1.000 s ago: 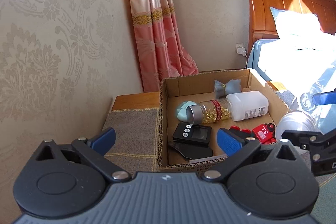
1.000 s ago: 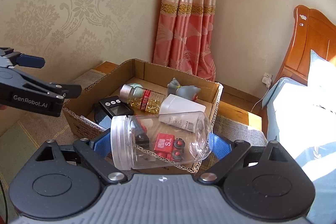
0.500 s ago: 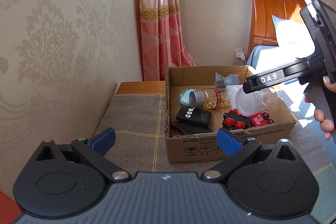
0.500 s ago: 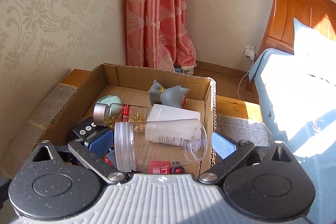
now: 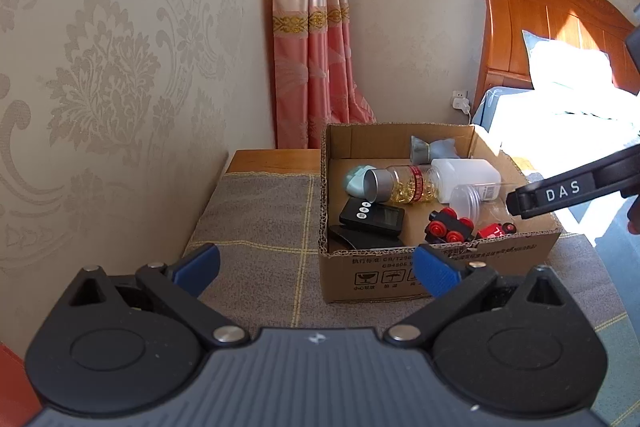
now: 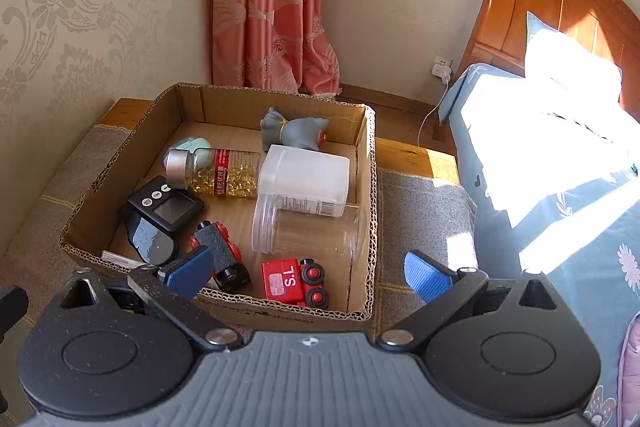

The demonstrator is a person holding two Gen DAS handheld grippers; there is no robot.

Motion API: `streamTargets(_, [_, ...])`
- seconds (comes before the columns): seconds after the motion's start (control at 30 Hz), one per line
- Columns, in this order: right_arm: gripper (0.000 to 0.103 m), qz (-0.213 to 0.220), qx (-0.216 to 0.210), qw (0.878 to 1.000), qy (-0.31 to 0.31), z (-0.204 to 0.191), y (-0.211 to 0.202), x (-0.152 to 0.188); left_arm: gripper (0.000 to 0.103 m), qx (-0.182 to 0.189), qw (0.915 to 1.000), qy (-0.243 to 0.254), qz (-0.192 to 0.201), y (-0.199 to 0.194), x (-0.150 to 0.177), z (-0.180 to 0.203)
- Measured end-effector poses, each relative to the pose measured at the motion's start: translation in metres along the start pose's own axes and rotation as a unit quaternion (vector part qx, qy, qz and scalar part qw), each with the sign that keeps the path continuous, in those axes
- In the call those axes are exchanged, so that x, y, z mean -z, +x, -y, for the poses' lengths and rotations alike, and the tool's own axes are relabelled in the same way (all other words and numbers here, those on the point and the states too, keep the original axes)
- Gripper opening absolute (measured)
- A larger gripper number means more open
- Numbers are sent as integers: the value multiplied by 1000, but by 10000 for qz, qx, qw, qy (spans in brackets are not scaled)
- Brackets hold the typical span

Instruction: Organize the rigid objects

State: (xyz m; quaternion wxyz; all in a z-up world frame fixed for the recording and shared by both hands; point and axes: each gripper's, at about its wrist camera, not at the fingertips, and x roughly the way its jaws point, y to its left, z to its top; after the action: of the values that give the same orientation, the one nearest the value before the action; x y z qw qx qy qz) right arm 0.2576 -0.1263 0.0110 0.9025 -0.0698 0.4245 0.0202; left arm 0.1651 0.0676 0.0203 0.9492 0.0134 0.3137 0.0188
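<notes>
I am reading this as the release step; the right gripper (image 6: pixel 308 273) is hanging over the cardboard box (image 6: pixel 370 187) with its fingers spread wide, having just been opening, and nothing is sitting between them; the clear plastic jar (image 6: pixel 308 229) is lying on its side inside the box, against the right wall, touching the white plastic bottle (image 6: pixel 308 181) behind it. The left gripper (image 5: pixel 316 267) is waiting in front of the box over the checked cloth on the tabletop (image 5: pixel 256 219), fingers spread and pinching nothing. In the box I am also seeing a capsule bottle (image 6: pixel 220 173) with a silver cap, a black digital timer (image 6: pixel 166 207), a grey toy figure (image 6: pixel 292 133), a black toy engine (image 6: pixel 220 255) and a red toy wagon (image 6: pixel 294 281). I am judging that the next move calls for lifting the right gripper clear without nudging the jar, then looking for whatever remains outside the box. Writing I am making out: "S.T" on the wagon; "DAS" on the right gripper's arm in the left view; printed handling symbols and small text on the box front, too small to read.
</notes>
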Motion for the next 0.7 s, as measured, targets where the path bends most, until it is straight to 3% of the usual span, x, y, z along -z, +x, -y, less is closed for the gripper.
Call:
streamTargets(0.37, [103, 87, -25, 9988, 489, 5, -55, 60, 102, -127, 9994, 76, -300, -9, -2, 16])
streamTargets(0.7, [103, 238, 52, 9979, 599, 11, -71, 73, 102, -103, 9993, 107, -335, -17, -3, 26])
